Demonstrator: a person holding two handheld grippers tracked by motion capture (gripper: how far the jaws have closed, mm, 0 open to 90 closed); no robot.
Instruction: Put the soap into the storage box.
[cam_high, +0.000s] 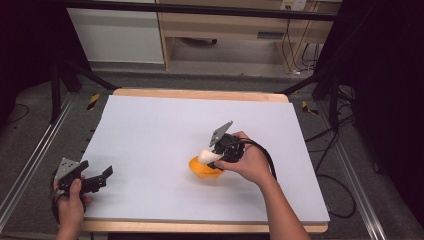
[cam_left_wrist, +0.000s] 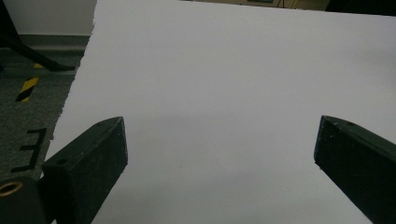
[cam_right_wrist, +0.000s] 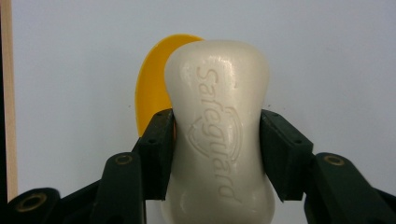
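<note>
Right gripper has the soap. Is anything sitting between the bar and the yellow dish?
Nothing visible does. The right gripper is shut on the soap bar, jaws on its narrow waist, right at the yellow dish. In the right gripper view the dish's rim shows just behind the bar. Whether they touch is unclear.

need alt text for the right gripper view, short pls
A white bar of soap stamped "Safeguard" is clamped at its waist between the two black jaws of the right tongs, seen close up. Behind the soap, part of a yellow-orange dish shows against a pale sheet, with a strip of wooden table edge at far left.
</note>
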